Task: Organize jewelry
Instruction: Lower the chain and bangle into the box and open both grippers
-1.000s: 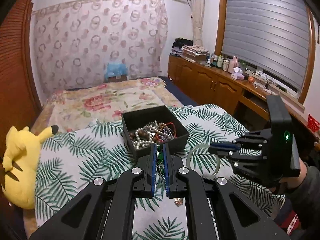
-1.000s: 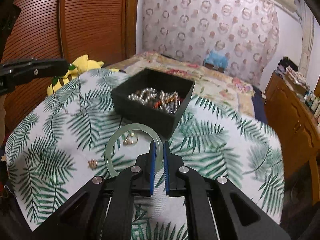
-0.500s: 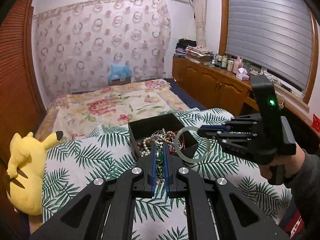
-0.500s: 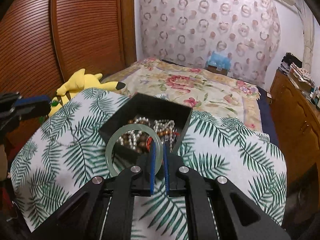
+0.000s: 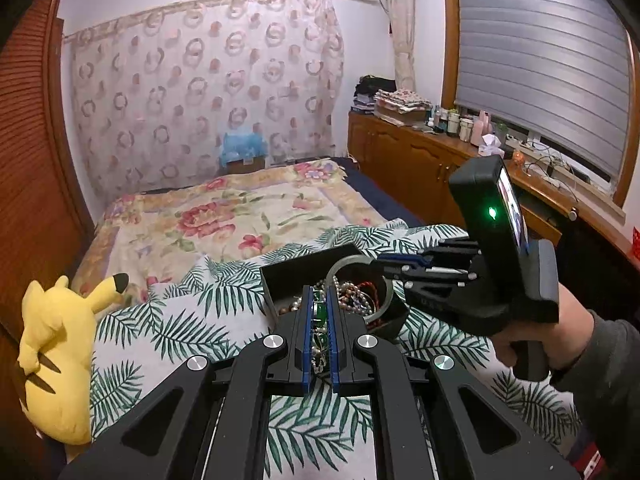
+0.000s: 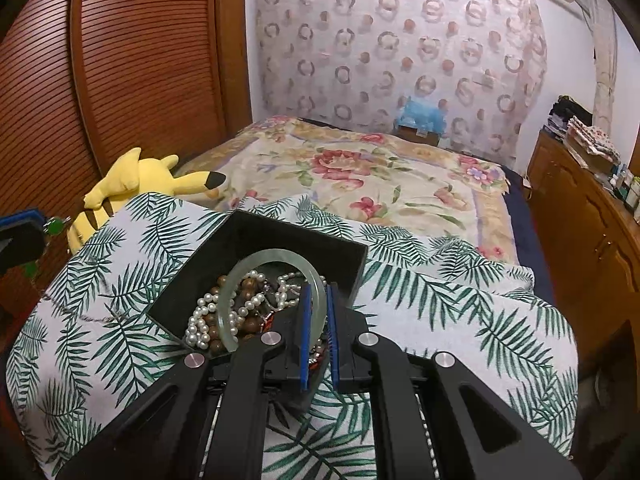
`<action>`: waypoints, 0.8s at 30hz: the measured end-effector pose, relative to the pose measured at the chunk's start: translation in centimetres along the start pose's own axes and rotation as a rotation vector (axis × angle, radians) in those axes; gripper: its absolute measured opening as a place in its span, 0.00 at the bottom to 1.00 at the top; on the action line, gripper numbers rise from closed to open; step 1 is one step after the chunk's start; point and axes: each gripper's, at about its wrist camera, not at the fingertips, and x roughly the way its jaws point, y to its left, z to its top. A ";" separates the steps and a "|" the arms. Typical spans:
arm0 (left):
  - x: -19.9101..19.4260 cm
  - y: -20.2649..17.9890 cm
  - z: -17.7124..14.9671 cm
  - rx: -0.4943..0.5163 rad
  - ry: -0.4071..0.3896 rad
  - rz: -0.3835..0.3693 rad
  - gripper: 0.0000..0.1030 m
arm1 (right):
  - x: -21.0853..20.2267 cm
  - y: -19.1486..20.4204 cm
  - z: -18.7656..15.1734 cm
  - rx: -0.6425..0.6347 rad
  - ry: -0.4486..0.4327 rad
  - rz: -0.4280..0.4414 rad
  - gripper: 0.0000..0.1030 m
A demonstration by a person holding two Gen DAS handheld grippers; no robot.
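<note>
A black box (image 6: 280, 226) holding pearls (image 6: 200, 322) and brown beads sits on a palm-leaf cloth (image 6: 460, 304). My right gripper (image 6: 318, 292) is shut on a pale green bangle (image 6: 272, 254), which hangs over the box's open top. The left wrist view shows that gripper (image 5: 380, 266) reaching in from the right with the bangle (image 5: 340, 266) above the box (image 5: 280, 278). My left gripper (image 5: 320, 298) is shut on a necklace (image 5: 319, 314) of green beads on a thin chain. In the right wrist view it (image 6: 24, 228) stands at the far left, the chain (image 6: 80, 315) trailing onto the cloth.
A yellow plush toy (image 5: 56, 344) lies at the cloth's left edge against a wooden wardrobe (image 6: 120, 80). A floral bedspread (image 6: 360, 176) stretches beyond the box. Wooden cabinets (image 5: 420, 168) with bottles run along the right wall. A sleeved hand (image 5: 560, 332) holds the right gripper.
The right gripper carried the bangle up off the cloth and over the box. The left gripper drew back a little from the box, still gripping the necklace.
</note>
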 end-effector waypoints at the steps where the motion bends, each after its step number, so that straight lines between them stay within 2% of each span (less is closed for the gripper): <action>1: 0.2 -0.1 0.1 -0.001 0.003 0.000 0.05 | 0.2 0.2 -0.1 -0.006 0.005 0.008 0.10; 6: 1.6 -0.1 0.8 0.006 0.017 0.006 0.05 | 0.1 0.7 -0.8 -0.001 0.012 0.056 0.12; 16: 4.3 -0.5 2.3 0.009 0.038 0.009 0.05 | -1.8 -0.9 -2.5 0.020 -0.015 0.042 0.12; 24: 8.6 -0.3 1.7 0.015 0.114 0.036 0.05 | -2.9 -2.3 -4.3 0.034 -0.013 0.037 0.12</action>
